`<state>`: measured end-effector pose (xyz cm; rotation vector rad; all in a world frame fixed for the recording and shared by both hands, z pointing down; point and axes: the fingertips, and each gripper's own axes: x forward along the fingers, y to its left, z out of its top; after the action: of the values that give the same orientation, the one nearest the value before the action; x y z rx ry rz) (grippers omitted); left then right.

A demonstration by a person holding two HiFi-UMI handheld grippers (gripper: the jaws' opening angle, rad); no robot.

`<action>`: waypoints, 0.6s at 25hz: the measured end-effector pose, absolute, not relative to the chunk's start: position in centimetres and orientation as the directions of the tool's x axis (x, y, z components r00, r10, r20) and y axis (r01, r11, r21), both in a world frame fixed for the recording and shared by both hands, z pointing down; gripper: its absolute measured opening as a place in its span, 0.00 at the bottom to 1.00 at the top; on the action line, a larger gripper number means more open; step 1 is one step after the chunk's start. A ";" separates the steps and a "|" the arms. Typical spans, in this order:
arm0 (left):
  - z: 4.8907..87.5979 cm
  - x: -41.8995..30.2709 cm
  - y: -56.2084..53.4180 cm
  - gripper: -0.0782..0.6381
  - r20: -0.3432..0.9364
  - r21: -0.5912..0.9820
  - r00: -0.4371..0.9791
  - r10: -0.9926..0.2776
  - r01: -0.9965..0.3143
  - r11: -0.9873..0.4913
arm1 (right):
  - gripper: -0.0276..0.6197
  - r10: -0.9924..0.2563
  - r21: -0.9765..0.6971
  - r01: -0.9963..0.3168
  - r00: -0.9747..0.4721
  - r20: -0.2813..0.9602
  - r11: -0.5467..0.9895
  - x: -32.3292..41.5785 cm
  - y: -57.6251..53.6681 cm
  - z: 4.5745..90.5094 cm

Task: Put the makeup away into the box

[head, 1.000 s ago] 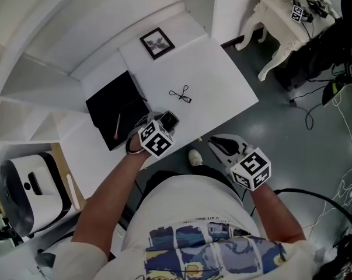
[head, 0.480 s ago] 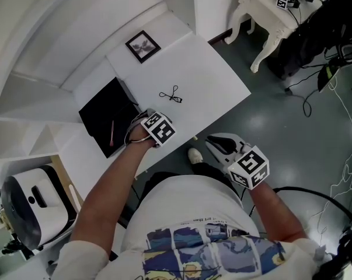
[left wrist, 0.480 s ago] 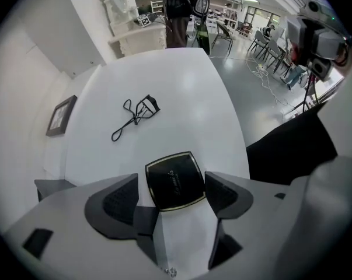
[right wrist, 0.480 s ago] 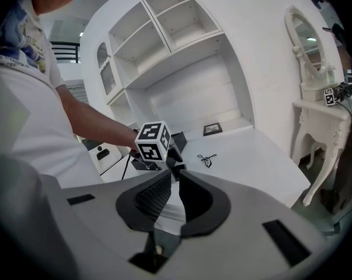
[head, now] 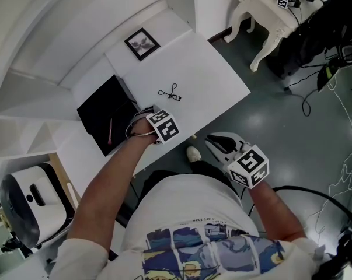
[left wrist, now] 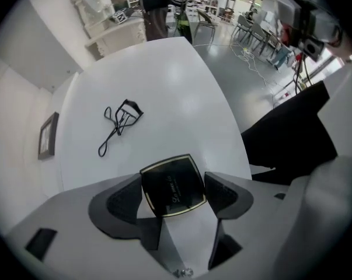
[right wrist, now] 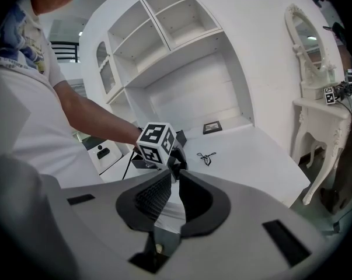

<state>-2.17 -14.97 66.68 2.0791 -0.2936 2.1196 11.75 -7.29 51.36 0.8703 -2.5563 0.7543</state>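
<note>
A square black compact (left wrist: pixel 173 185) with a gold rim lies on the white table (head: pixel 211 74), between the jaws of my left gripper (left wrist: pixel 174 194). That gripper (head: pixel 155 120) points straight down beside the open black box (head: pixel 100 112). Its jaws have just been opening; a sliver of table shows beside the right pad, so they do not clamp the compact. A thin pink stick (head: pixel 110 131) lies in the box. A black eyelash curler (head: pixel 170 93) (left wrist: pixel 118 124) rests mid-table. My right gripper (head: pixel 215 143) (right wrist: pixel 174 177) hangs off the table's near edge, shut on nothing.
A small framed picture (head: pixel 139 43) lies at the table's far side. White shelves (right wrist: pixel 164 34) rise behind the table. A white device (head: pixel 32 200) sits at the lower left. A white vanity table (head: pixel 269 16) and floor cables (head: pixel 316 104) are to the right.
My left gripper has sunk toward the table and rolled. The compact, visible beside its cube one second ago, is now hidden under it in the head view. The right gripper has stayed put.
</note>
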 end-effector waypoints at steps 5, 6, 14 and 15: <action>66.5 -1.7 -14.8 0.60 0.998 -0.068 -0.011 -0.068 -0.158 -0.985 | 0.14 -0.463 -0.370 -0.639 -0.756 0.462 0.674 11.9 -7.8 51.3; 66.4 -1.7 -14.8 0.60 0.998 -0.068 -0.002 -0.068 -0.157 -0.985 | 0.14 -0.464 -0.370 -0.639 -0.756 0.462 0.675 11.9 -7.9 51.3; 63.3 -0.5 -14.9 0.59 0.984 -0.091 0.135 -0.119 -0.194 -0.977 | 0.14 -0.465 -0.369 -0.640 -0.755 0.461 0.674 12.0 -8.2 51.3; 62.7 -0.4 -15.0 0.59 0.981 -0.093 0.151 -0.125 -0.205 -0.974 | 0.14 -0.463 -0.368 -0.638 -0.757 0.460 0.677 12.0 -8.3 51.3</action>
<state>-0.40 -14.96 62.72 2.3353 -0.3352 1.9789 11.96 -8.29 51.26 0.8703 -2.5622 0.7431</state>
